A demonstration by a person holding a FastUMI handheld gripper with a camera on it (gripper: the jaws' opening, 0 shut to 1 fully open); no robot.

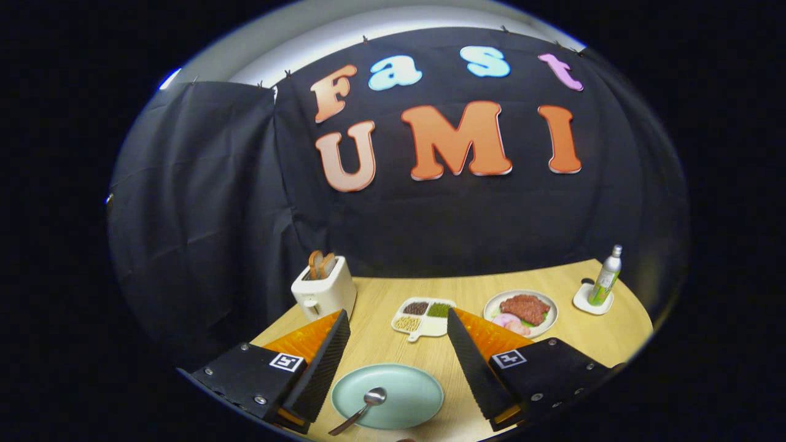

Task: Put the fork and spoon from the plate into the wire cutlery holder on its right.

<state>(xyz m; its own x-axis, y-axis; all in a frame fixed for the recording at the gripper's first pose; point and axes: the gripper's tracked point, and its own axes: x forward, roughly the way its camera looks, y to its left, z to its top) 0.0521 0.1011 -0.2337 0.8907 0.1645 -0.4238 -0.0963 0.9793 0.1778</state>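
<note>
gripper (398, 350) open above plate (417, 393), spoon (362, 408) handle cut off

Black ribbed pads and orange backs on the tool (399, 362), each finger carrying a black-and-white square marker. Between the fingers, pale mint-green plate (405, 399) with a silver-grey spoon (362, 408). Light wood-grain table (381, 307). Just ahead, white divided tray (430, 328) with dark brown, green and yellowish fills. Beyond the left finger, cream toaster (324, 290) with golden-brown toast. Beyond the right finger, white plate (548, 307) of reddish-brown and pink food, perhaps some green. Farther right, green-and-white bottle (605, 277) on a white coaster (583, 301).
</note>
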